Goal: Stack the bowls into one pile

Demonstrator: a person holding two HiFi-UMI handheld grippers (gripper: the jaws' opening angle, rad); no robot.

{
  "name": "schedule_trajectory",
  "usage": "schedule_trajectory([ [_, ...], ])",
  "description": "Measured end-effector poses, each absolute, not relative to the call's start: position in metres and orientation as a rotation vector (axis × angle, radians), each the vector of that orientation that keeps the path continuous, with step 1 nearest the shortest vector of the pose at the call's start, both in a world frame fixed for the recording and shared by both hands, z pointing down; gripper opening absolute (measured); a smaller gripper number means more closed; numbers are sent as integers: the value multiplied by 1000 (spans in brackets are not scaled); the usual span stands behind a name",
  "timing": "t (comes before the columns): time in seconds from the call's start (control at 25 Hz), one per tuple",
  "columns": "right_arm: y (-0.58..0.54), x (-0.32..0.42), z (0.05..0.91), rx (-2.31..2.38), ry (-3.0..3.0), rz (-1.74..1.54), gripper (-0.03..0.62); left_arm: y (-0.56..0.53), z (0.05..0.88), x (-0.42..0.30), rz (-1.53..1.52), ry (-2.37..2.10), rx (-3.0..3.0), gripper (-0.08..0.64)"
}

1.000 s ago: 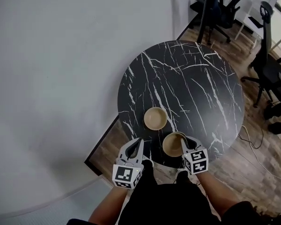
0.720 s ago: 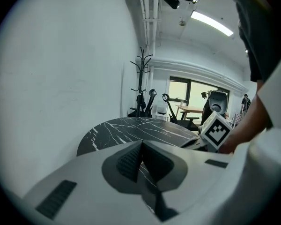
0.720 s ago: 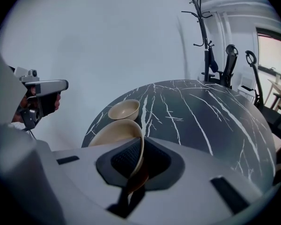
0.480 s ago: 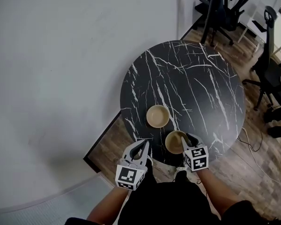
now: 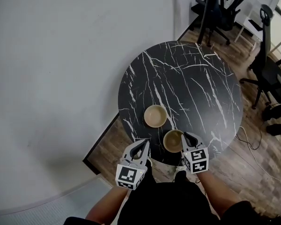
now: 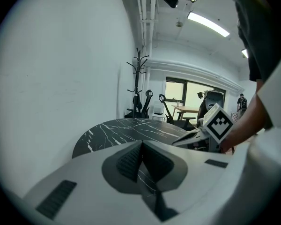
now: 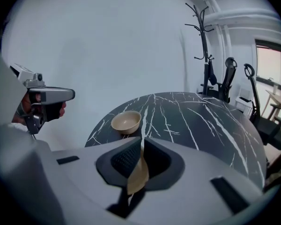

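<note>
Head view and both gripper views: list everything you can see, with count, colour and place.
table: 1, round, black marble with white veins, centre.
far bowl: 1, tan, upright, standing free on the table.
near bowl: 1, tan, at the table's near edge, rim between the right gripper's jaws.
office chairs: at least 2, black, upper right on the floor.
coat stand: 1, black, beyond the table.
floor: brown wood planks, around the table.
wall: pale grey, left.
left gripper: 1, grey, by the table's near edge, jaws shut, empty.
right gripper: 1, grey, jaws closing on the near bowl's rim.
</note>
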State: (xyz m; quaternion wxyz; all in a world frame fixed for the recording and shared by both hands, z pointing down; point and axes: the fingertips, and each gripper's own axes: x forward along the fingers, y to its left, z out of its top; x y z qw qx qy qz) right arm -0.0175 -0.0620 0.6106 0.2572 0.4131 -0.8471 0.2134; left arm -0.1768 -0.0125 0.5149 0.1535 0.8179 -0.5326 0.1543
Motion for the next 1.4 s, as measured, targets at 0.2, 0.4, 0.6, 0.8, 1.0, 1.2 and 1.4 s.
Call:
schedule_trajectory([
  [0.2,-64,-24,580,1117,-2359,457,9,-15,507,-172,390,-1525,2346,12],
  [0.4,-68,-27,552,1160,-2432,406,9,-19,506,-171,369,-1528,2329,12],
  [0.6,-74,-30,530,1222,-2479,354,9,-27,513,-173,445,-1562,2271,12],
  [0.8,-82,-34,518,1263,-2500,329,9,-41,526,-186,508,-1593,2221,12],
  [1.0,-94,-37,509,1290,-2496,316,9,-58,546,-201,502,-1603,2117,12],
  [1.2,-106,-48,497,1277,-2512,284,9,-70,569,-212,510,-1587,2041,12],
  [1.4,-114,-51,498,1300,-2503,275,9,-82,601,-222,516,-1552,1982,12],
])
